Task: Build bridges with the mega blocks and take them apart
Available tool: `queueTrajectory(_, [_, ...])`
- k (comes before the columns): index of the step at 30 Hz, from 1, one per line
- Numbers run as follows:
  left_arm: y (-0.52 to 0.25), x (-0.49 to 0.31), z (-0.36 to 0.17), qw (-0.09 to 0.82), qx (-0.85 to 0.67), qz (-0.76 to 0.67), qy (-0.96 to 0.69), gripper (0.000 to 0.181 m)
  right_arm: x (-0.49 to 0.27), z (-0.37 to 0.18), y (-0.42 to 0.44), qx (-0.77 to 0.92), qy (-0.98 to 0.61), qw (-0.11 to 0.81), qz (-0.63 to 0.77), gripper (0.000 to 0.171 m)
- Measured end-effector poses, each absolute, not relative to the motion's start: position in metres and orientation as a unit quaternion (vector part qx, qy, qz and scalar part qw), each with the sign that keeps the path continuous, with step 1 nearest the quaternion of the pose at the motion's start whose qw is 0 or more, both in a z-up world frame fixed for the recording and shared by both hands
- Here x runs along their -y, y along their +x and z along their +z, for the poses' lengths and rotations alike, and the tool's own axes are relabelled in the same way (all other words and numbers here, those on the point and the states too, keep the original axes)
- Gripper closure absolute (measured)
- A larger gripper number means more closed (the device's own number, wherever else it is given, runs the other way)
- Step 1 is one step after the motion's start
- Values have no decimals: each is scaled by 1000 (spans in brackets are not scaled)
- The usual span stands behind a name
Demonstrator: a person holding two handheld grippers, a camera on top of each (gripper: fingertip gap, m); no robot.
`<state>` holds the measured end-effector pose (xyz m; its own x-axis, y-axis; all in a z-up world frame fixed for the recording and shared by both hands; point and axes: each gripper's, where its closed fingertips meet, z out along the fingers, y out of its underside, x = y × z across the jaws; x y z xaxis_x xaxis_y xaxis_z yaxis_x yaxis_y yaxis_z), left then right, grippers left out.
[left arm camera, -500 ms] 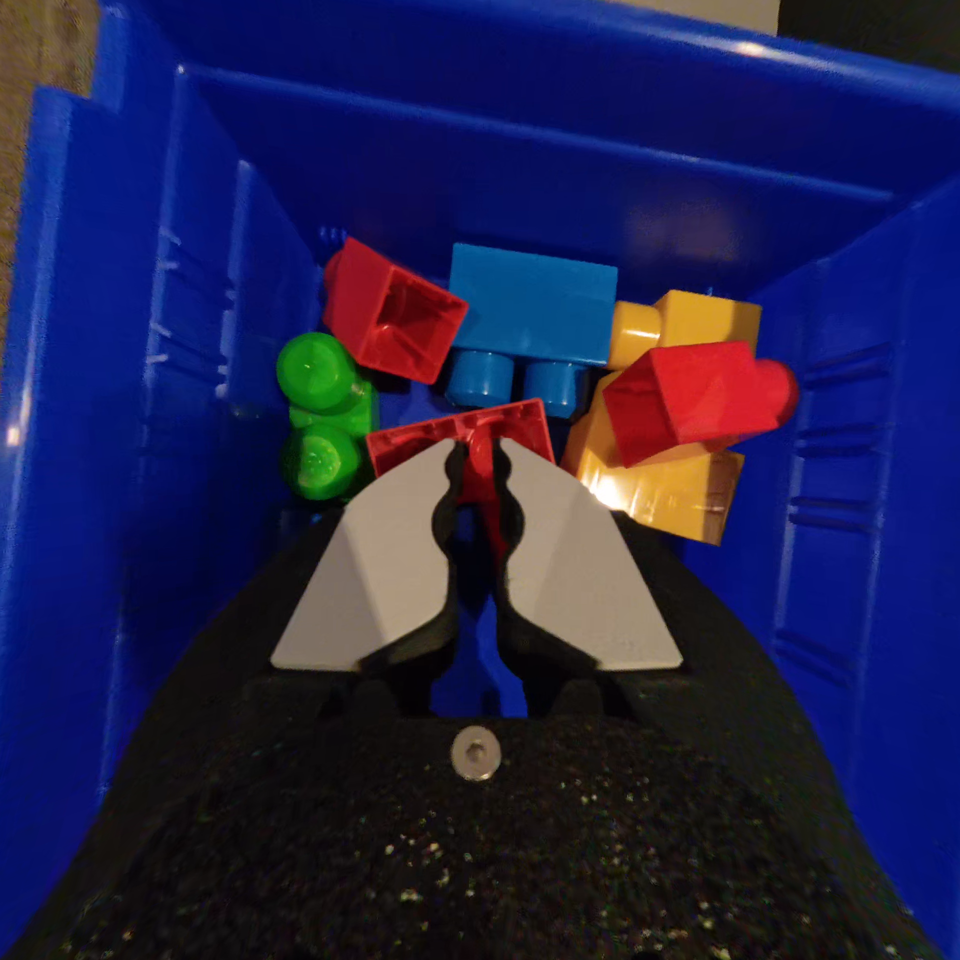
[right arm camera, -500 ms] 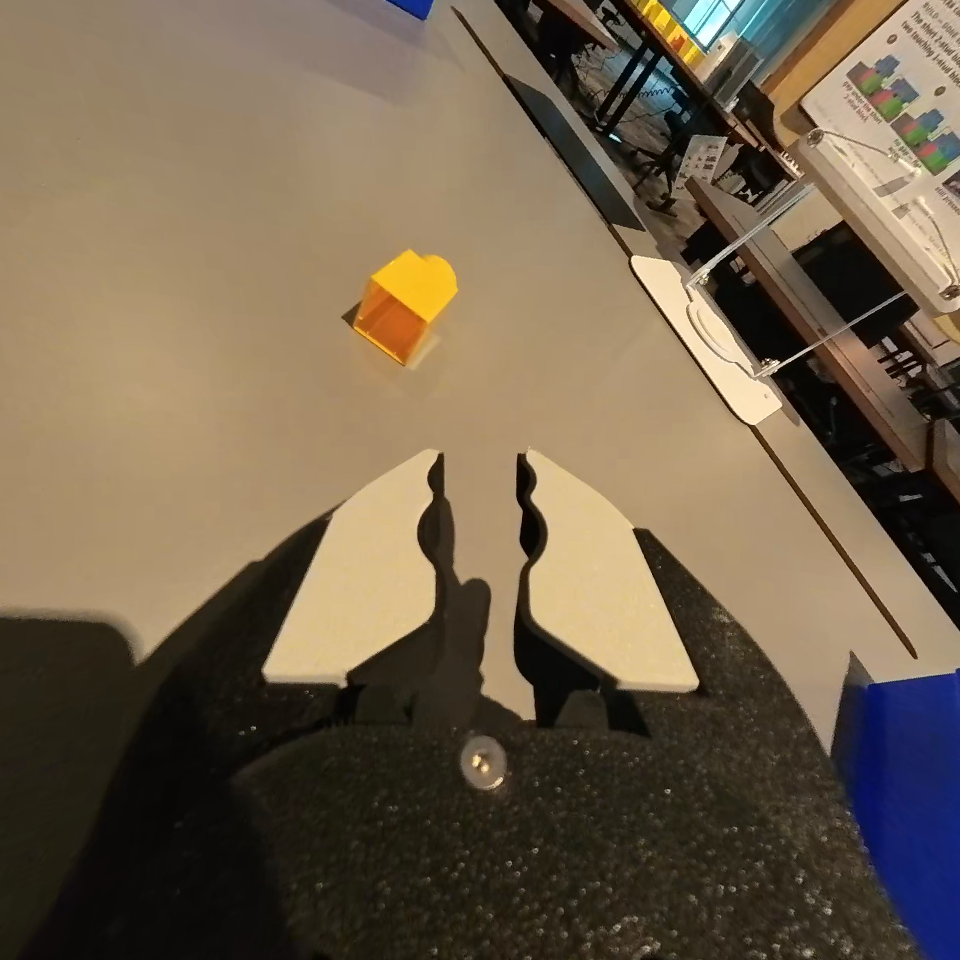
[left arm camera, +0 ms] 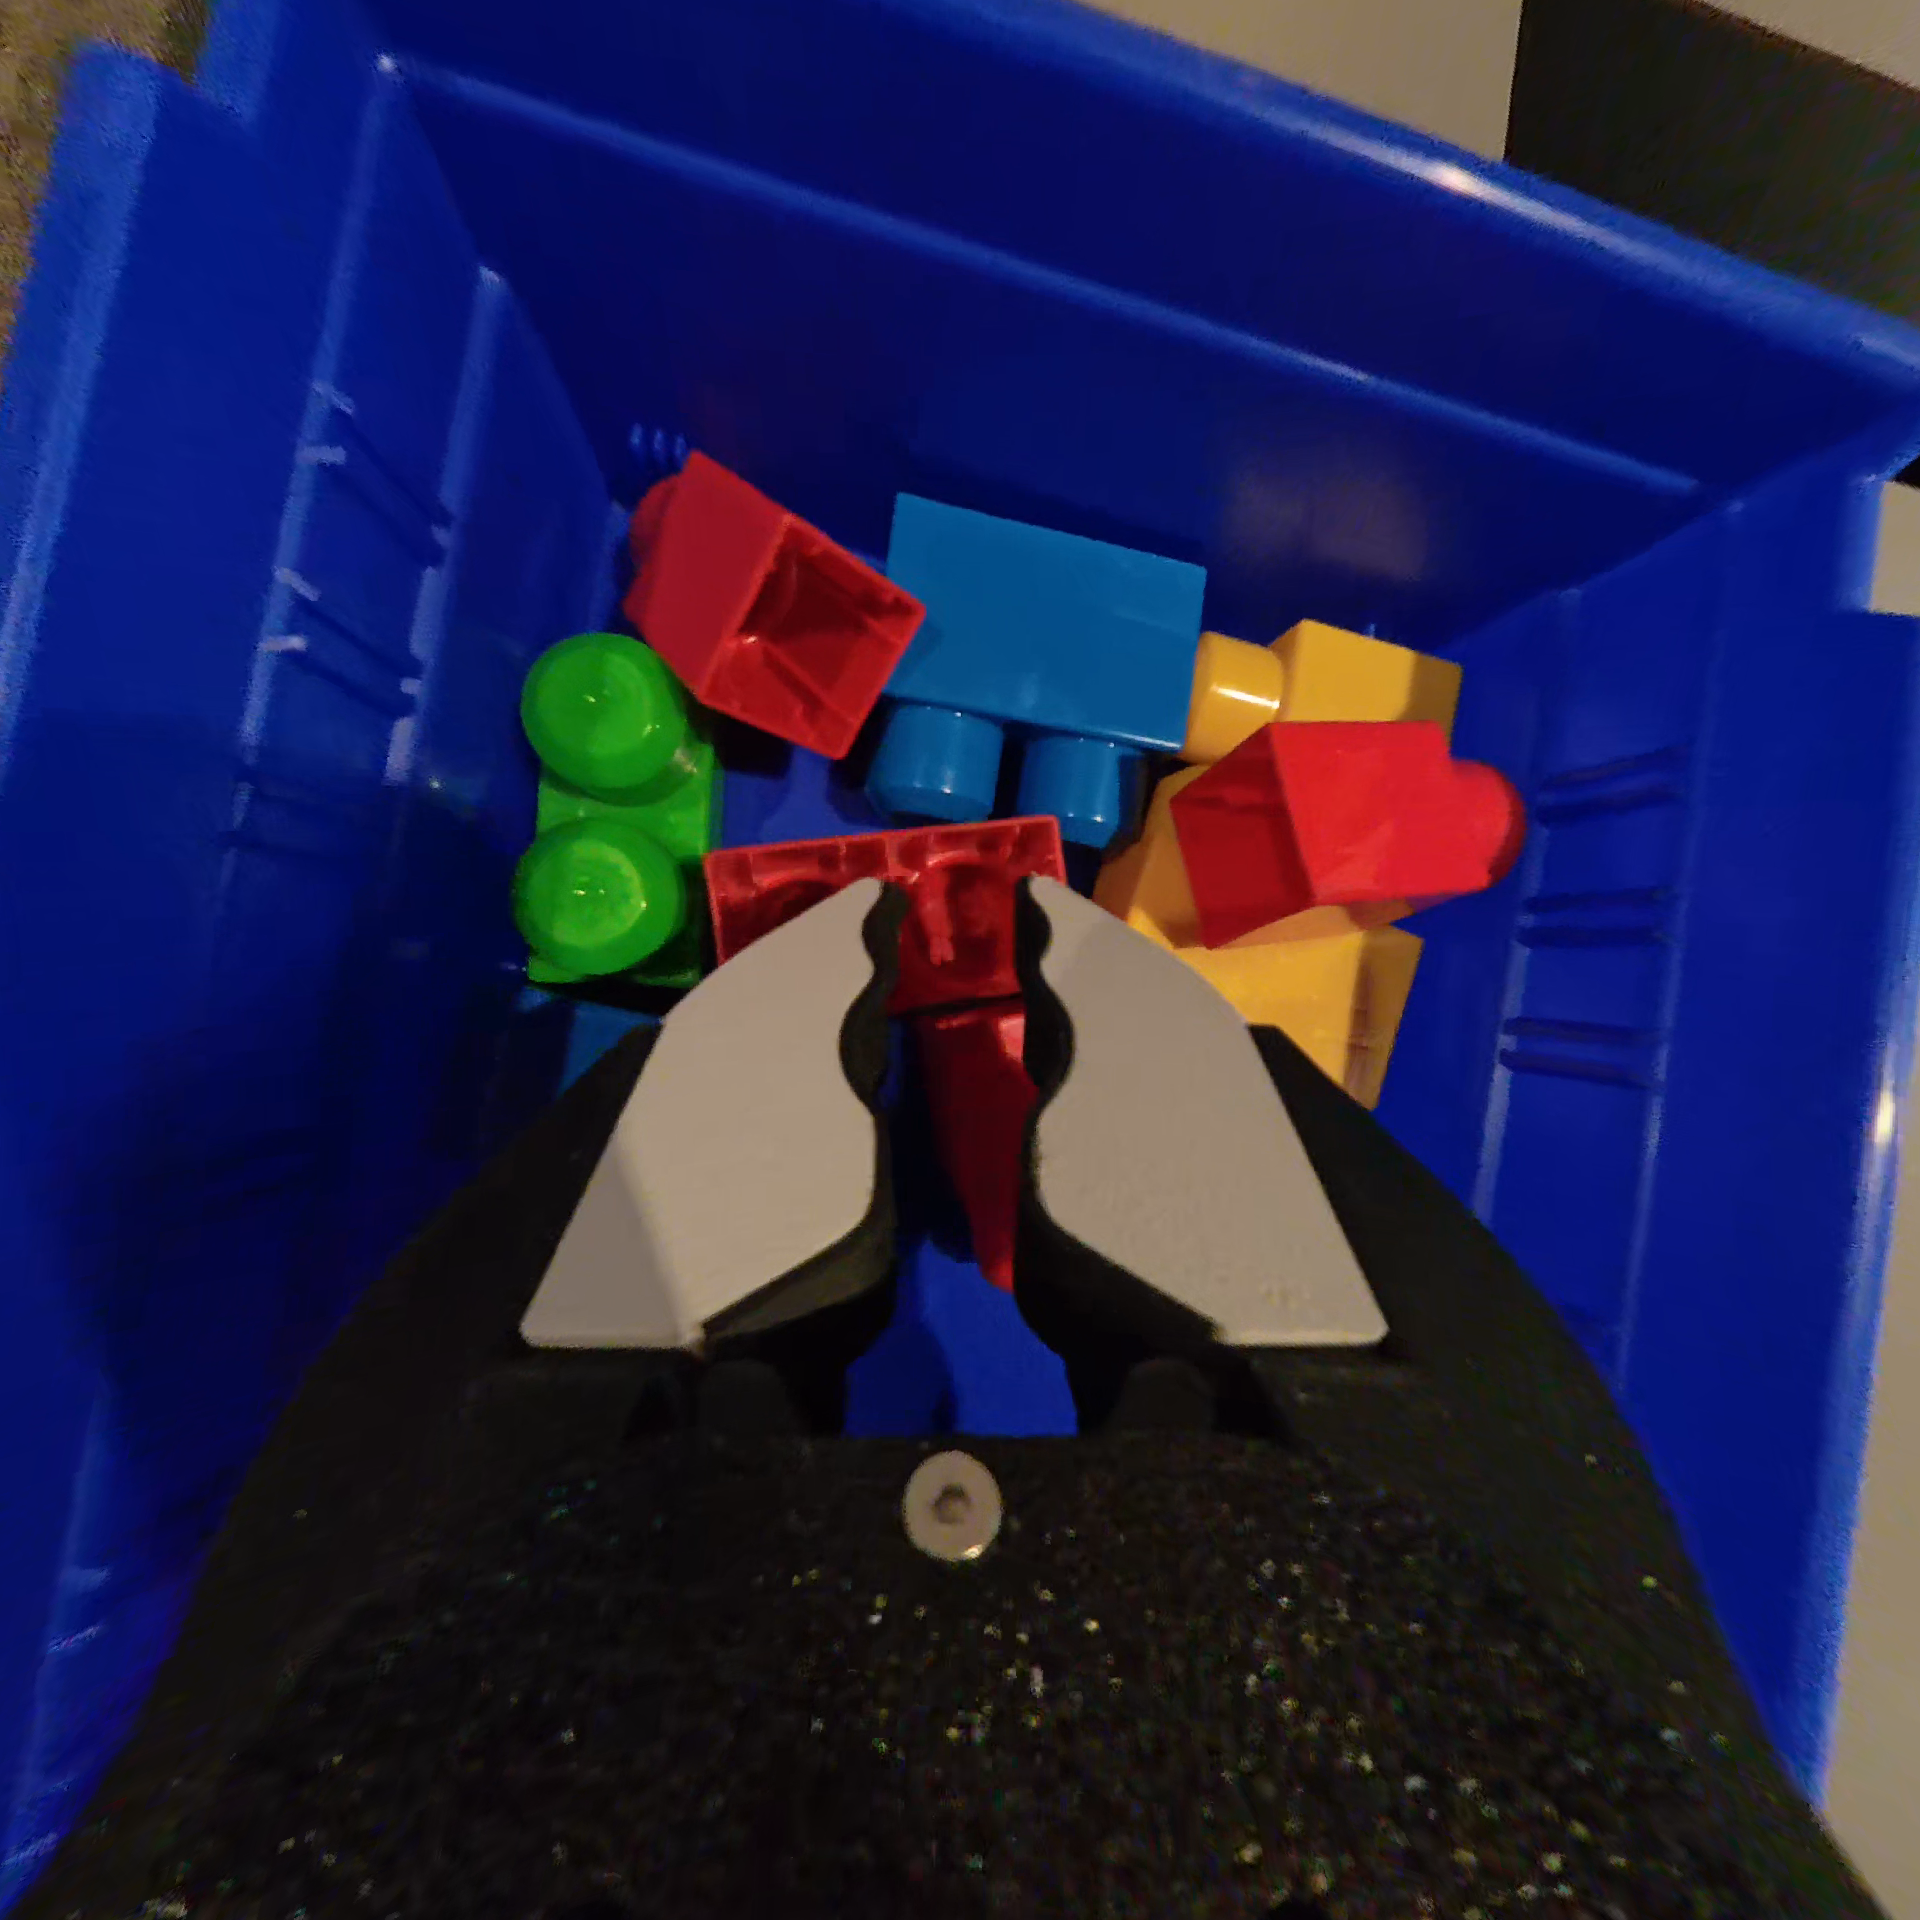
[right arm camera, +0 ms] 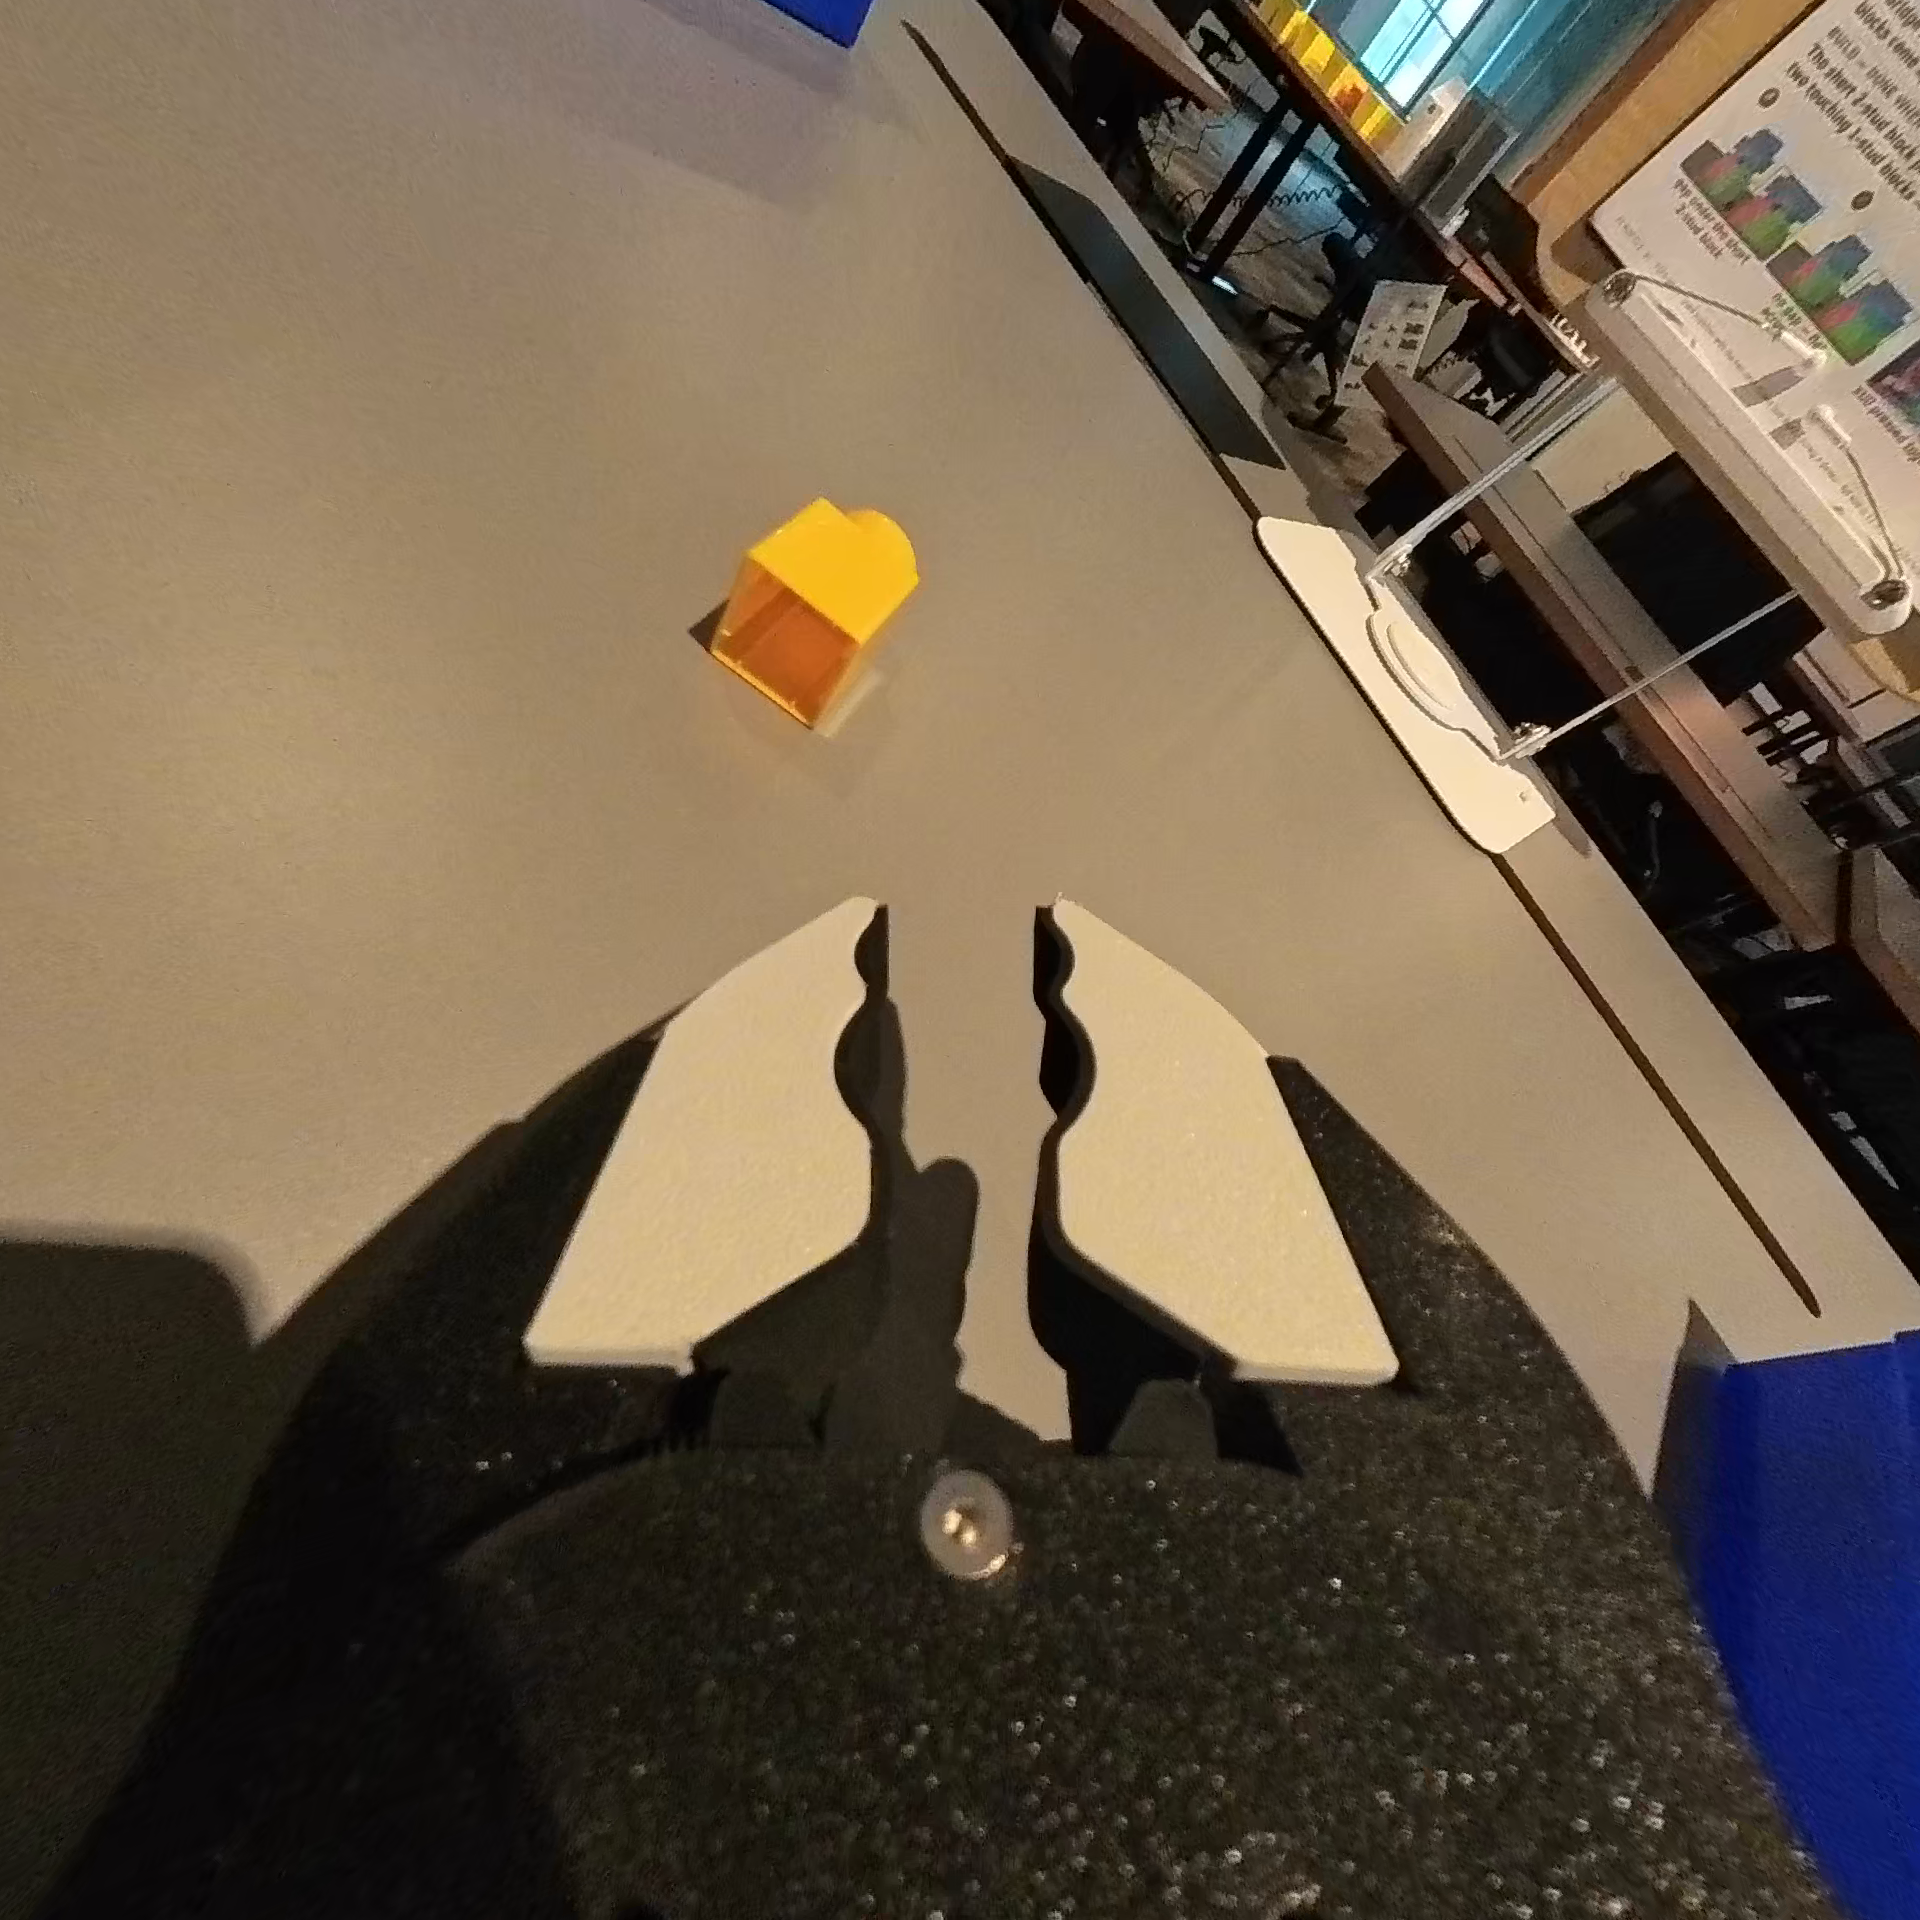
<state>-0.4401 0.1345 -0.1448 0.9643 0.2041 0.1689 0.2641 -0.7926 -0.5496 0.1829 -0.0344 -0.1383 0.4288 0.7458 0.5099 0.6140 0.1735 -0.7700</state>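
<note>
My left gripper [left arm camera: 956, 891] reaches into a blue bin [left arm camera: 1039, 343] of mega blocks. Its fingers stand a little apart around the thin wall of a red block [left arm camera: 790, 883], which lies hollow side toward me; the wall sits against the right finger. Around it lie a green two-stud block [left arm camera: 613, 810], a blue two-stud block [left arm camera: 1039, 634], two more red blocks [left arm camera: 769, 613] [left arm camera: 1340, 821] and yellow blocks [left arm camera: 1309, 966]. My right gripper [right arm camera: 961, 914] is open and empty above the grey table [right arm camera: 416, 416]. A yellow one-stud block [right arm camera: 821, 613] lies on its side ahead of it.
The bin walls close in on both sides of my left gripper. In the right wrist view a corner of the blue bin [right arm camera: 1808, 1558] shows at the lower right. A white stand base [right arm camera: 1403, 665] with a clear panel sits at the table's right edge. Some 65 centimetres of space lies between my two pairs of fingers. The yellow one-stud block [right arm camera: 821, 613] is about 8 centimetres from my right fingertips and 55 centimetres from my left.
My left gripper's fingers have spread from nearly shut on the red block's wall to a wider gap. The view has tilted slightly. The right gripper and the yellow block have not moved.
</note>
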Motion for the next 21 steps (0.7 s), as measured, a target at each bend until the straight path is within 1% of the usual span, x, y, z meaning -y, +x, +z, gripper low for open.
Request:
queueTrajectory(4, [-448,-131,-148,291,117,-24,-949,179,35,-140,182,536,-639,549,56,144])
queueTrajectory(10, [-443,-128,-146,291,70,-24,-954,181,35,-141,181,540,-637,548,51,144])
queueTrajectory(16, [-442,-129,-128,320,75,-48,-943,180,33,-140,182,533,-641,549,56,144])
queueTrajectory(19, [-439,-129,-115,332,77,-67,-938,181,33,-140,182,534,-641,549,54,144])
queueTrajectory(21, [-426,-133,-92,368,70,-104,-921,181,33,-140,181,535,-641,549,53,144])
